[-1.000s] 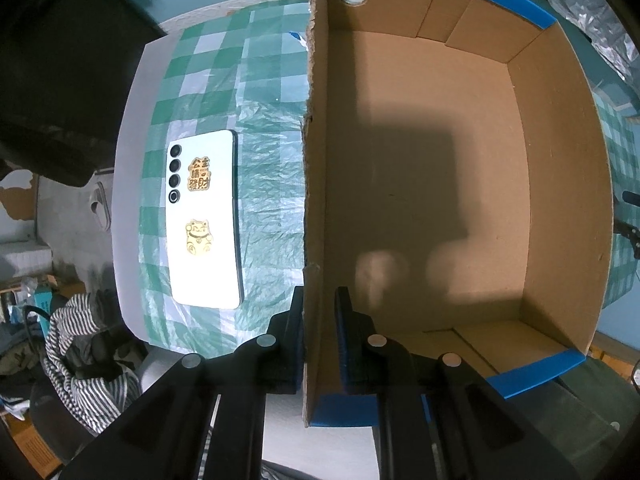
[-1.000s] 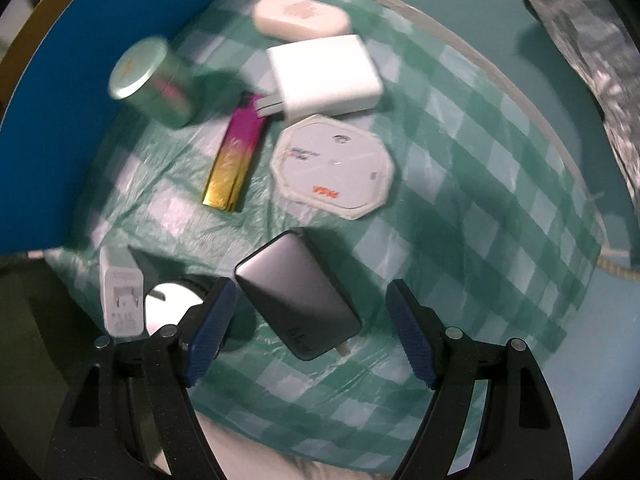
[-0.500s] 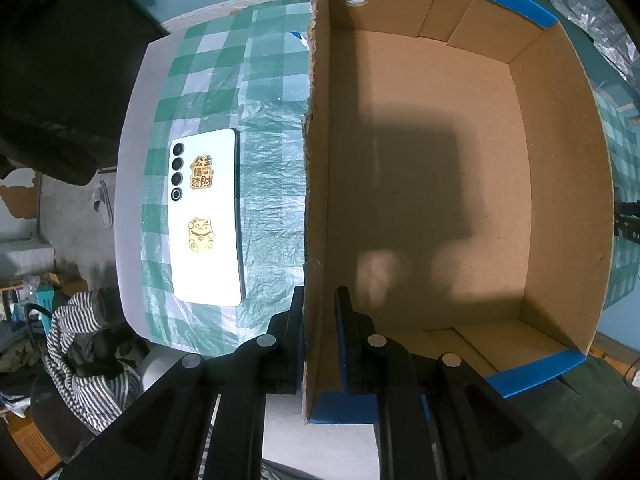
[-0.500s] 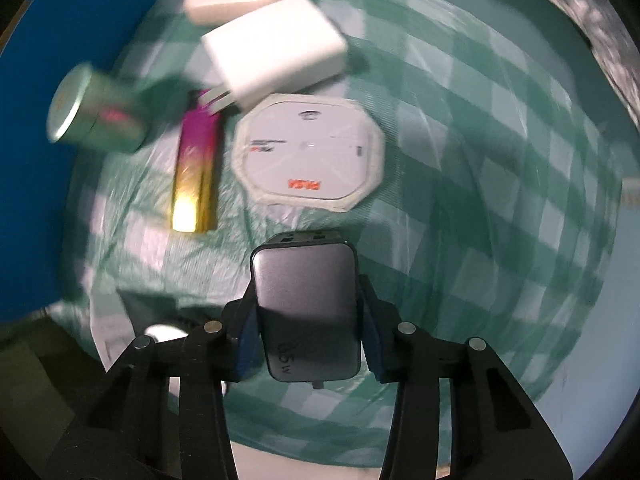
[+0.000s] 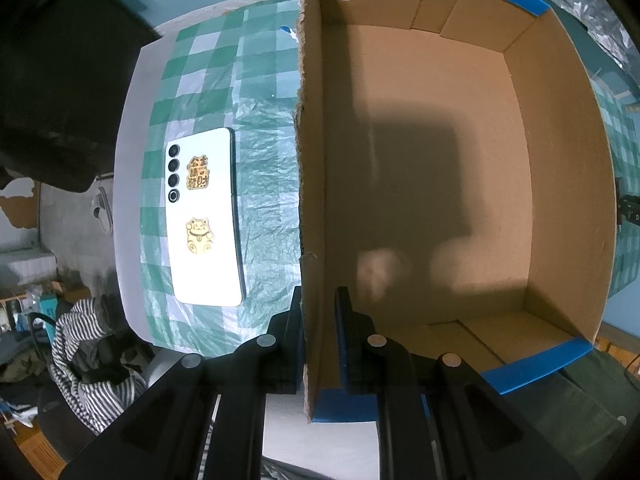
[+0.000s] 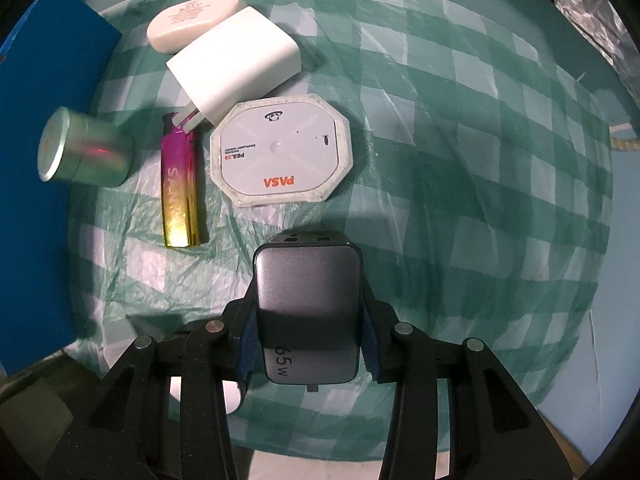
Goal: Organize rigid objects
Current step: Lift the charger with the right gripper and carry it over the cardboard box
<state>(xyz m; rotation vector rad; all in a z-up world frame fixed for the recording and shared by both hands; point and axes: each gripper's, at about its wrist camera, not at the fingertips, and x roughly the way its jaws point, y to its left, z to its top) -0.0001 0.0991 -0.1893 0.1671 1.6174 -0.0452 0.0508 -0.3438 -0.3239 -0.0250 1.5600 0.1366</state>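
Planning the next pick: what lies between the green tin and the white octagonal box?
In the right wrist view, a pink-and-gold lighter lies on the checked cloth between the green tin and the white octagonal box, touching neither.

Green-checked tablecloth [image 6: 460,168], striped cloth [image 5: 84,364] on the floor, crinkled silver foil [image 6: 576,12].

Both views are dim with a cool teal cast and bend strongly toward black fisheye corners. A hard-edged shadow falls across the cardboard box [image 5: 420,184] floor — light from above. The green tin [image 6: 84,150] looks softly smeared — the silver wrap [image 6: 580,12] glints.
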